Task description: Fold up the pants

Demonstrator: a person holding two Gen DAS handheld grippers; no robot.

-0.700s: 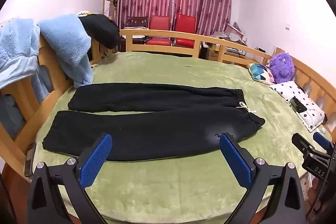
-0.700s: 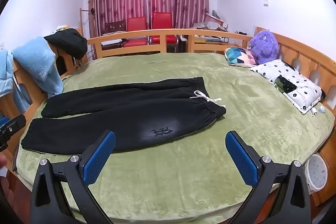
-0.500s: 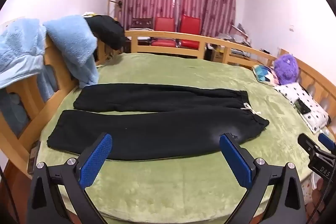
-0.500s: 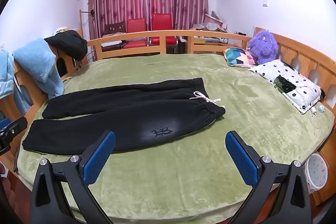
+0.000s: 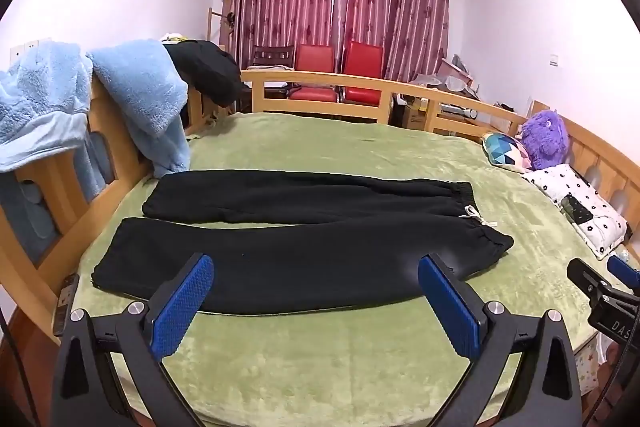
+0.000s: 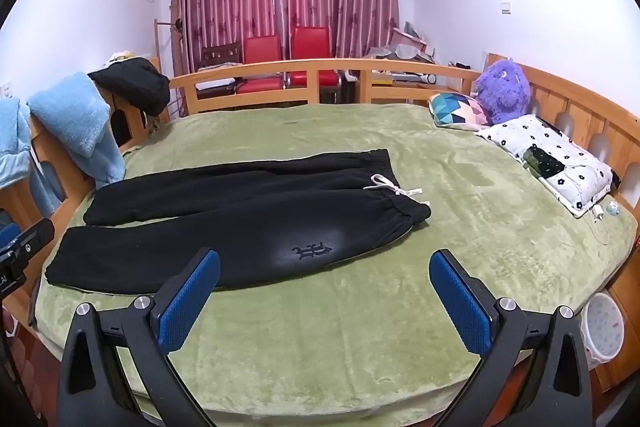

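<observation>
Black pants (image 5: 296,247) lie flat on the green bed cover (image 5: 320,355), legs spread apart to the left, waistband with a white drawstring (image 5: 478,217) to the right. They also show in the right wrist view (image 6: 240,227), with a dark logo (image 6: 312,250) on the near leg. My left gripper (image 5: 316,283) is open and empty, above the bed's near edge in front of the near leg. My right gripper (image 6: 325,277) is open and empty, near the bed's front edge, right of the left one.
A wooden bed rail (image 5: 360,83) runs around the bed. Blue fleece (image 5: 144,95) and a black garment (image 5: 208,71) hang on the left rail. A purple plush (image 6: 504,87), a patterned cushion (image 6: 460,109) and a floral pillow (image 6: 552,159) lie at the right. A white bin (image 6: 604,327) stands below.
Both grippers stay open and empty. The left wrist view has shifted slightly, so the pants sit a little further right in it. The pants have not moved.
</observation>
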